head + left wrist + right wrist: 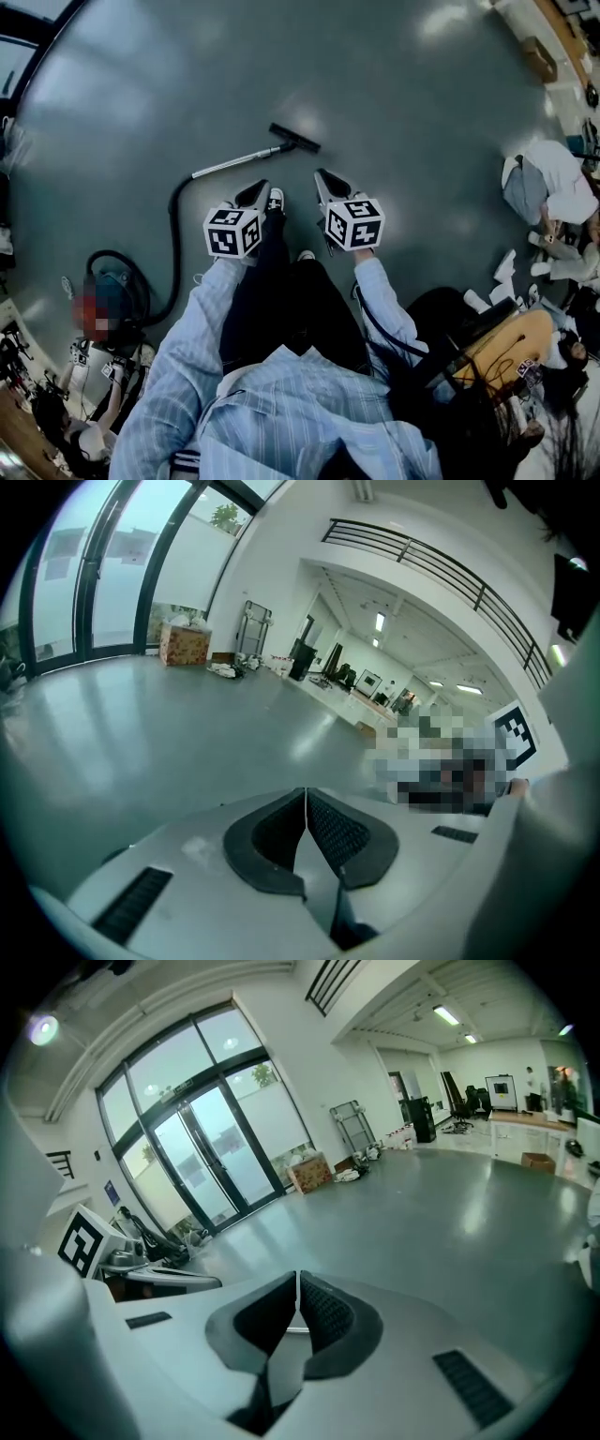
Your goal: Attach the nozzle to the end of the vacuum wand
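Black nozzle (294, 138) at end of wand (239, 161)

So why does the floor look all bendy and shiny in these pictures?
Head view: the wide lens bends the floor into a bowl, with pale light glare on it. Left gripper view: bright windows, railing curved. Right gripper view: glass doors washed out, corners black.
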The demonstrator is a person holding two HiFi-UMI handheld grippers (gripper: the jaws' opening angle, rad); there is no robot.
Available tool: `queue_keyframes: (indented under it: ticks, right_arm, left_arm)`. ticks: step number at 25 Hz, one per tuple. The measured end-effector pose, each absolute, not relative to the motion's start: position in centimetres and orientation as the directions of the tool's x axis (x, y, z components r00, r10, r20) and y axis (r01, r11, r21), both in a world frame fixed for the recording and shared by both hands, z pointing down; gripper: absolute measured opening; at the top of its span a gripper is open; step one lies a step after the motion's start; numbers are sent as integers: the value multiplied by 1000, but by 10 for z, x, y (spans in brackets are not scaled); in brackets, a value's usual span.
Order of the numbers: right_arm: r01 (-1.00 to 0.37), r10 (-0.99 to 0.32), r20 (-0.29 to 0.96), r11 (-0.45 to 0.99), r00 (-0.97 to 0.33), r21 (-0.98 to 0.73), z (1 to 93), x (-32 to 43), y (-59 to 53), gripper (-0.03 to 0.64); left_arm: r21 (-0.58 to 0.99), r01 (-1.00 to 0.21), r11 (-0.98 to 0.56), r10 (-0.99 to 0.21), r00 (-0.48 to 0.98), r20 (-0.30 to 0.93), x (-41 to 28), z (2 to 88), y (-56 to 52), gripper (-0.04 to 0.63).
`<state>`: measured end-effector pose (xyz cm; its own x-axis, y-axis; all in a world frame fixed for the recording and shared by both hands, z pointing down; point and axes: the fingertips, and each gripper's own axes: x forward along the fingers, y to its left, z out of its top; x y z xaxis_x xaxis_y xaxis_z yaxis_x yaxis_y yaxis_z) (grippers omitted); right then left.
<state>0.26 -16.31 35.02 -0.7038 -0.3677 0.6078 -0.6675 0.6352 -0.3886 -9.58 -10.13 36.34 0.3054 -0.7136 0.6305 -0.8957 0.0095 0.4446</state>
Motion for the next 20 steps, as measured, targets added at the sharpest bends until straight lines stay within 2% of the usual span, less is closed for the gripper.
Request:
queue_keyframes:
  ticks: [8,13,20]
  right_arm:
    - [-656,-366,612,668,-701,-352,296,54,-67,18]
    - [-658,-369,627,683,-686,-318,275,84,-19,18]
    - [-627,-350,599,698,-720,-346,248,79,21,18]
  left_arm:
    - [470,-882,35,-789,264,555,-62,282,-27,12]
    - [520,-853,48,-803,277,528,-19,262,31,12]
    - [510,-859,-44,-811,329,484,15,227,62,12]
